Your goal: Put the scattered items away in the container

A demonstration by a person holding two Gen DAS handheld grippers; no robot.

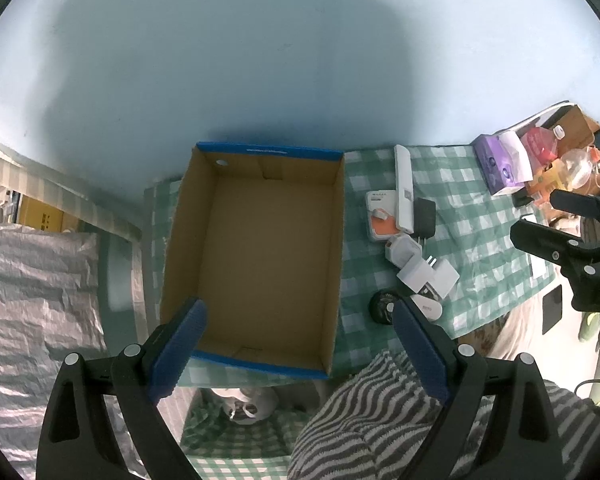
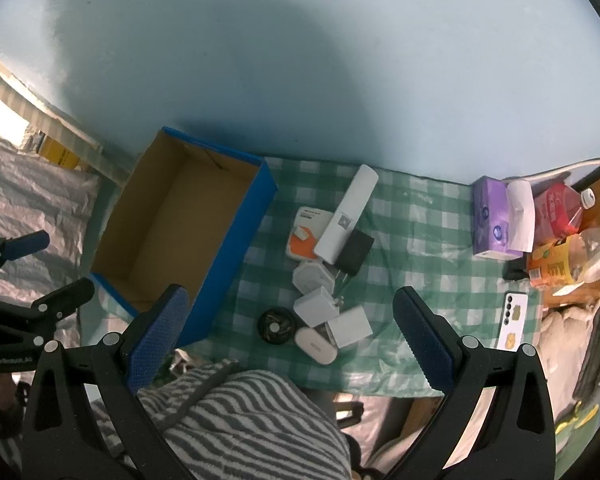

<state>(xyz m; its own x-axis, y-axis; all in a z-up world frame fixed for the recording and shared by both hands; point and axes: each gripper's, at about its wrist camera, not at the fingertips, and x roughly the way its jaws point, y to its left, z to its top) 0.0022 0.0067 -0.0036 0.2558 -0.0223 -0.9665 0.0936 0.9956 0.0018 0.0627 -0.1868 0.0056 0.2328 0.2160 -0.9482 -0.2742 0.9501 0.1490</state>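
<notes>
Between the left gripper's point(image 1: 300, 344) spread, empty fingers sits the bare cardboard box point(image 1: 260, 248) at twelve o'clock. Chargers point(image 2: 320, 304) cluster at twelve o'clock between the right gripper's point(image 2: 292, 336) parted, empty fingers, both hovering above.

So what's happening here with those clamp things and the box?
A person holds a pair of tongs in each hand over a checkered tablecloth. The cardboard box is empty so far. The loose bits, white chargers, a black adapter, a long white device and a round black item, lie in a pile beside it. Both the left tongs and right tongs are open, holding nothing.
</notes>
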